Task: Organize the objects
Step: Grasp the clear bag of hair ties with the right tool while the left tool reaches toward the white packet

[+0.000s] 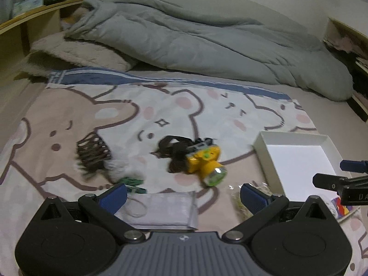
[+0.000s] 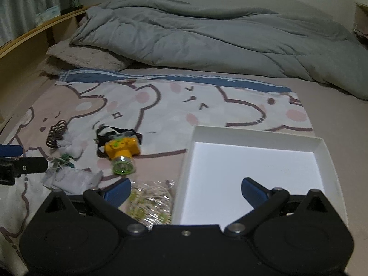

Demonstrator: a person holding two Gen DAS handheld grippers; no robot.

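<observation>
Right wrist, yellow headlamp (image 2: 122, 148) (green lens, black strap), both hand-held grippers spread.

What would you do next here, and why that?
Probably ease the open right gripper left and down onto the clear bag beside the white box. The box holds nothing yet, both grippers are empty, and that bag lies nearest, just off the box's left wall.

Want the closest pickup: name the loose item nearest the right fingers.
The clear crinkly bag, lying against the white box; the yellow headlamp lies farther out.
</observation>
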